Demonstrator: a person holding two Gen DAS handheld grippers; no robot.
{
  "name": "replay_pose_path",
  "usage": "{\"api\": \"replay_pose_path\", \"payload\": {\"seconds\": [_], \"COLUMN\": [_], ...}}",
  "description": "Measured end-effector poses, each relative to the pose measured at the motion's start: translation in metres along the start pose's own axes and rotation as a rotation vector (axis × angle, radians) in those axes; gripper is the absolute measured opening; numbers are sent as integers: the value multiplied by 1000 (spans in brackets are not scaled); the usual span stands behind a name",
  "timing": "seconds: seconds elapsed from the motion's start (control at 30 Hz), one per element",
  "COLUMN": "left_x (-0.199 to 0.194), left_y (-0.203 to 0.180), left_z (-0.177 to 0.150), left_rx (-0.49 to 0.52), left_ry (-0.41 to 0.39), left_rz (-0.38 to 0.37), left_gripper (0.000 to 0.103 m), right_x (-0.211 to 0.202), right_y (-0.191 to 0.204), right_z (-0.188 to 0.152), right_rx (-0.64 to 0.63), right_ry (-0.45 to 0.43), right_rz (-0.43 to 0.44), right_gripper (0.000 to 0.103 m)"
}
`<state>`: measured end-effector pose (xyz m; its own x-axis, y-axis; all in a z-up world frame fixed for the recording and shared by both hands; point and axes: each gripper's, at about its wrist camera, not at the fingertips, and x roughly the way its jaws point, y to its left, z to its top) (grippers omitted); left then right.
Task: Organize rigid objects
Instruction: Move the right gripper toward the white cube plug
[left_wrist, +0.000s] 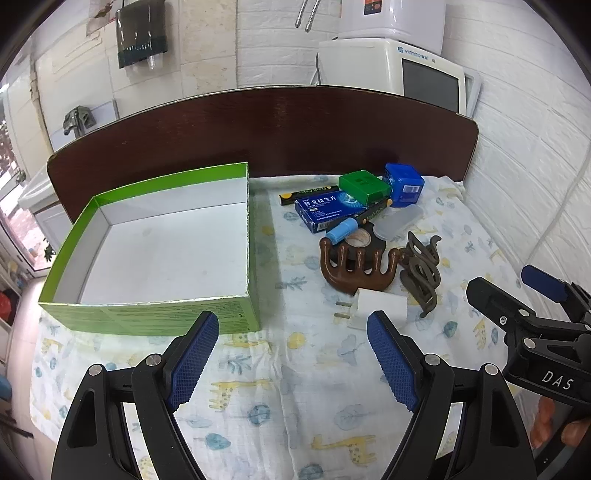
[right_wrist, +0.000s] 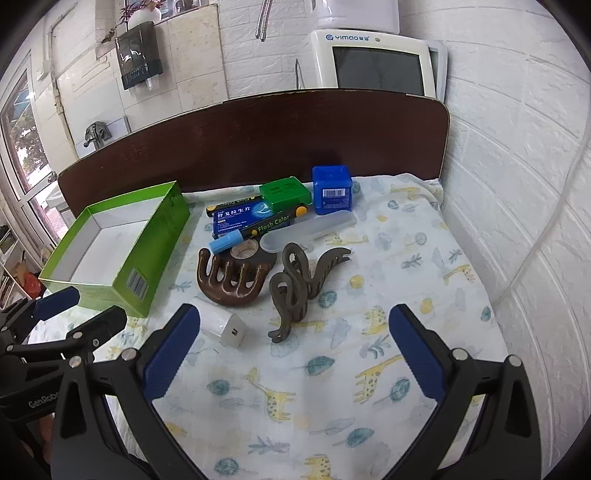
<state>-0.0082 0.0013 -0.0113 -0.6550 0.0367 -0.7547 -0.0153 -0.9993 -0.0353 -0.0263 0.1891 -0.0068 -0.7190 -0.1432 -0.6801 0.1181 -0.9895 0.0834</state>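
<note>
The green box (left_wrist: 155, 254) sits empty on the left of the bed (right_wrist: 332, 387), and the small things lie in a pile to its right. Both hand-held grippers hang above the near cloth with their jaws wide apart and nothing in them: the left hand-held gripper (left_wrist: 293, 362) and the right hand-held gripper (right_wrist: 295, 350). The white plug (right_wrist: 223, 325) is nearest, so it looks like a good first pick. Come down over it slowly, squeeze its flat sides, and mind the brown hair clip (right_wrist: 291, 288) and the brown comb (right_wrist: 231, 277) just beside it. Then lift it over the wall of the box.
</note>
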Motion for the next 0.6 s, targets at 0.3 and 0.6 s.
{"api": "replay_pose_path", "payload": {"seconds": [0.3,0.6], "left_x": [0,1], "left_y": [-3,-3], "left_z": [1,1], "left_rx": [10,11], "left_ry": [1,4], "left_rz": [-8,-8], "left_gripper": [83,83], "right_x": [3,4], "right_y": [2,1], "right_z": [-1,-1], "right_rx": [4,6], "right_ry": [18,21], "right_rz": [21,22], "right_gripper": [98,98]}}
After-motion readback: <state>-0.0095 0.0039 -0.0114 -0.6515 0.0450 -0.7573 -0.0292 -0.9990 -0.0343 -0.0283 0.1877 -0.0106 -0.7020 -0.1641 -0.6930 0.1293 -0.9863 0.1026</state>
